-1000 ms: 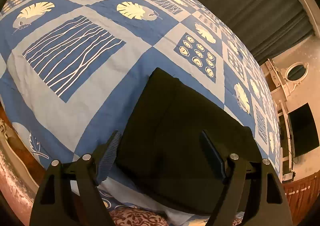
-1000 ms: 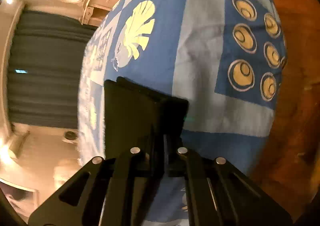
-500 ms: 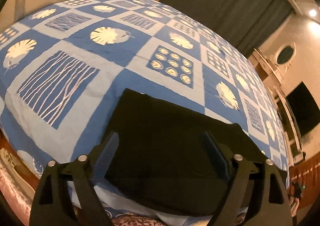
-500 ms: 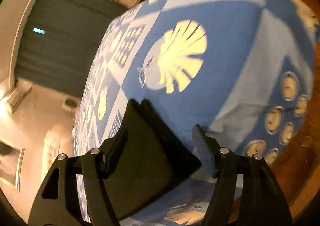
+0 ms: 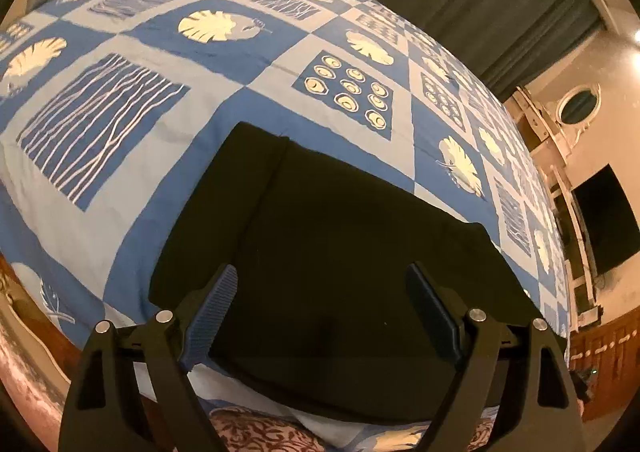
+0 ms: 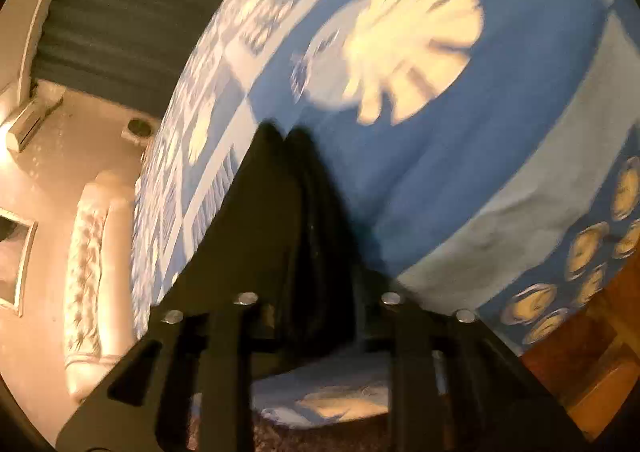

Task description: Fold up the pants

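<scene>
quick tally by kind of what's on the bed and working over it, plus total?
Folded black pants: 1
Blue patterned bedspread: 1
Handheld grippers: 2, the left gripper with jaws wide open over the pants, the right gripper with jaws having just been closing, nearly together; too dark and blurred to tell whether cloth is pinched
Total: 4
</scene>
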Tool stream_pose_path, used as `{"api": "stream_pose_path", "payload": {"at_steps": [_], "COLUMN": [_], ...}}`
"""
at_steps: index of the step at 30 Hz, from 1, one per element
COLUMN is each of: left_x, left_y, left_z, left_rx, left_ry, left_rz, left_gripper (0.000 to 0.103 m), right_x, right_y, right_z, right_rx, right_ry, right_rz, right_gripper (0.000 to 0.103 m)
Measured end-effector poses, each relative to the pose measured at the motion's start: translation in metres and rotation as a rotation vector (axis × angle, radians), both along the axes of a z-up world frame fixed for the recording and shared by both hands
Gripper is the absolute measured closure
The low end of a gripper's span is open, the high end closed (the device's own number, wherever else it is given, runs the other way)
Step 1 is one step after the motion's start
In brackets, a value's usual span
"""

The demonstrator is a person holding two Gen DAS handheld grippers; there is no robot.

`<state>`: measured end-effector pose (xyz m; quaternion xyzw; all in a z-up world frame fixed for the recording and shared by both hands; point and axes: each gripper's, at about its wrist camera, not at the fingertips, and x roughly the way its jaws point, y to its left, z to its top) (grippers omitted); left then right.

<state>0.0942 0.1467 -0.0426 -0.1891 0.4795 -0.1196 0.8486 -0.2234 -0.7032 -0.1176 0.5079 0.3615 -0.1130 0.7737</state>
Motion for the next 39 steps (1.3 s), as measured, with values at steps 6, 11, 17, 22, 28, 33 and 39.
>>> {"api": "stream_pose_path", "payload": {"at_steps": [6, 11, 17, 22, 28, 33, 39], "left_x": [-0.002, -0.002, -0.004, -0.005, -0.007, -0.007, -0.006], "left_y": [0.004, 0.005, 0.000, -0.007, -0.011, -0.012, -0.012], "left_z": [-0.001, -0.006, -0.006, -0.004, -0.005, -0.007, -0.008], "left_rx": [-0.005, -0.010, -0.028, -0.038, -0.033, -0.041, -0.045], "left_ry": [0.011, 0.029, 0.041, 0.042, 0.045, 0.053, 0.059], "left_rz": [0.022, 0.029, 0.012, -0.011, -0.030, -0.034, -0.036], "left_gripper": [0.018, 0.018, 0.018, 0.018, 0.018, 0.018, 0.018], "right_x": [0.005, 0.021, 0.060, 0.106, 0.156, 0.192, 0.219], "right_y": [0.007, 0.030, 0.087, 0.154, 0.236, 0.298, 0.368], "right_z": [0.019, 0.071, 0.140, 0.175, 0.174, 0.142, 0.095], "right_rx": [-0.024, -0.061, -0.120, -0.156, -0.183, -0.214, -0.327], "right_ry": [0.022, -0.057, -0.163, -0.215, -0.203, -0.124, 0.017], "right_rz": [-0.012, 0.030, 0.144, 0.259, 0.404, 0.497, 0.579], "right_gripper": [0.082, 0.082, 0.082, 0.082, 0.082, 0.082, 0.082]}}
